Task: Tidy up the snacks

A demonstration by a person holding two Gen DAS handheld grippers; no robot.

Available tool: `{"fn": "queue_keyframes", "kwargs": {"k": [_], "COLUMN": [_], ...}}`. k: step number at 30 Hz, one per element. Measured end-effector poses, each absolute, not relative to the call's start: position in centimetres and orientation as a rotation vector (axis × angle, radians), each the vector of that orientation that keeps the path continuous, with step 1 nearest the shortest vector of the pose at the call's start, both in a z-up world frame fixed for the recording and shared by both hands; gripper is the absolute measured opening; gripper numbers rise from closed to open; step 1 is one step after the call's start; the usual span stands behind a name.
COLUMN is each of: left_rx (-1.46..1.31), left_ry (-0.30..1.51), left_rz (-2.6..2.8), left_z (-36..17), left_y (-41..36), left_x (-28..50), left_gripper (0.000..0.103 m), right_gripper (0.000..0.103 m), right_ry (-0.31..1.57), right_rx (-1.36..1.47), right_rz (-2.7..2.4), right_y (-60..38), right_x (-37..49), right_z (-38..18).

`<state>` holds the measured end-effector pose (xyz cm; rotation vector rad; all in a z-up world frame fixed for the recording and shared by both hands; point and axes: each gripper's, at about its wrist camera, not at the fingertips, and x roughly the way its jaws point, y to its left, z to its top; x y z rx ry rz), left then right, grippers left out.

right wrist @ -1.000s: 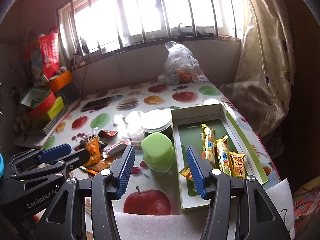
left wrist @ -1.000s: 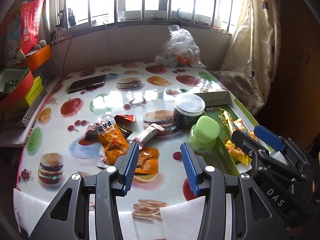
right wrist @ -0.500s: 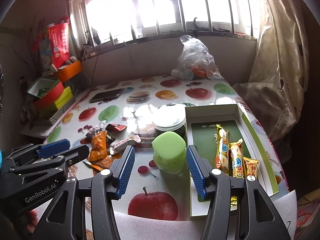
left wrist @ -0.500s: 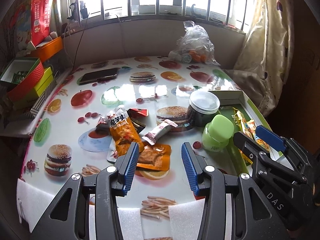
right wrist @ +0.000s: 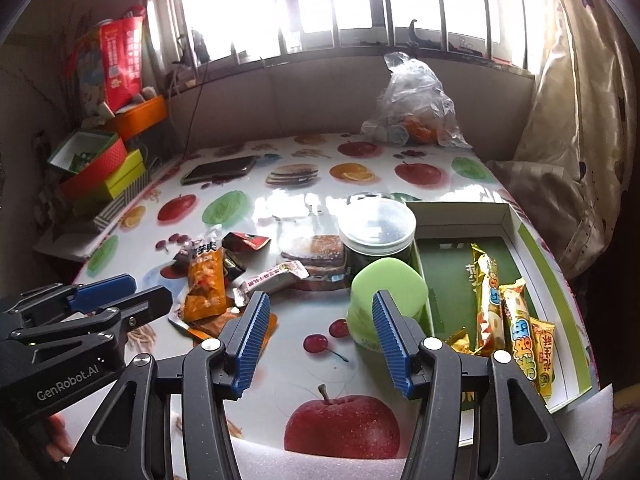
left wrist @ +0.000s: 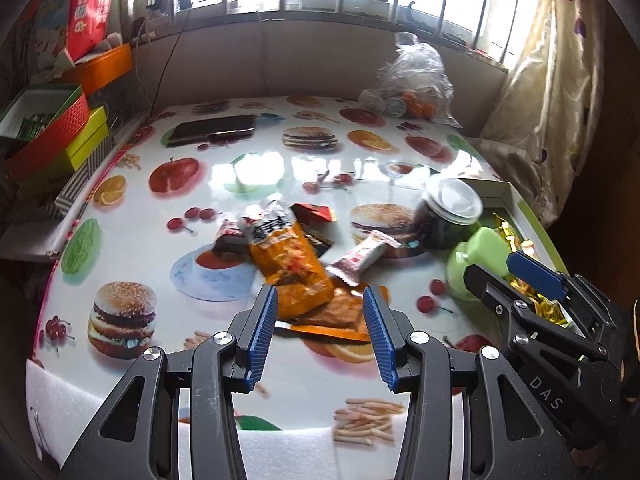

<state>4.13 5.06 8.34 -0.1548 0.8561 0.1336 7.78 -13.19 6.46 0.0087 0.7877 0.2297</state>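
Note:
A heap of snack packets lies mid-table: an orange packet (left wrist: 290, 268), a flat orange pouch (left wrist: 340, 316) under it, a pink-white bar (left wrist: 362, 258) and dark red wrappers (left wrist: 314, 212). My left gripper (left wrist: 320, 330) hangs open just short of the orange packets, nothing between its fingers. My right gripper (right wrist: 318, 338) is open too, its right finger in front of the green-lidded jar (right wrist: 384, 300). Behind that stands a dark jar with a clear lid (right wrist: 376, 232). The green-lined box (right wrist: 560, 308) on the right holds several yellow snack bars (right wrist: 486, 300).
A phone (left wrist: 212, 130) lies at the far left of the table, a clear plastic bag (left wrist: 416, 80) at the far right by the window. Coloured boxes (left wrist: 52, 136) are stacked off the left edge. A curtain (left wrist: 560, 80) hangs on the right. White foam (left wrist: 280, 452) pads the near edge.
Both grippers have moved forward and down toward the table; the snack heap and jars now look closer and larger. Neither gripper's opening changed.

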Motion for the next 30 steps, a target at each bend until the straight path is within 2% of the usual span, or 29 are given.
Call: {"fn": "queue_keyframes", "kwargs": {"k": [14, 22, 30], "left_rx": [-0.258, -0.310, -0.339], "left_ry": [0.901, 0.924, 0.936], "left_rz": [0.219, 0.234, 0.261], "left_z": [5.8, 4.3, 3.4], "left_y": [11.9, 14.3, 15.8], "left_x": [5.8, 6.8, 6.6], "left_gripper": [0.046, 0.046, 0.046], "right_gripper": [0.053, 0.054, 0.054], "right_ry": [0.912, 0.898, 0.964], "right_rx": [-0.034, -0.109, -0.062], "right_rz": [0.231, 0.185, 0.183], "right_y": [-8.6, -6.9, -5.8], "right_x": [13.5, 15.0, 16.2], "right_z": [2.6, 2.3, 1.5]}}
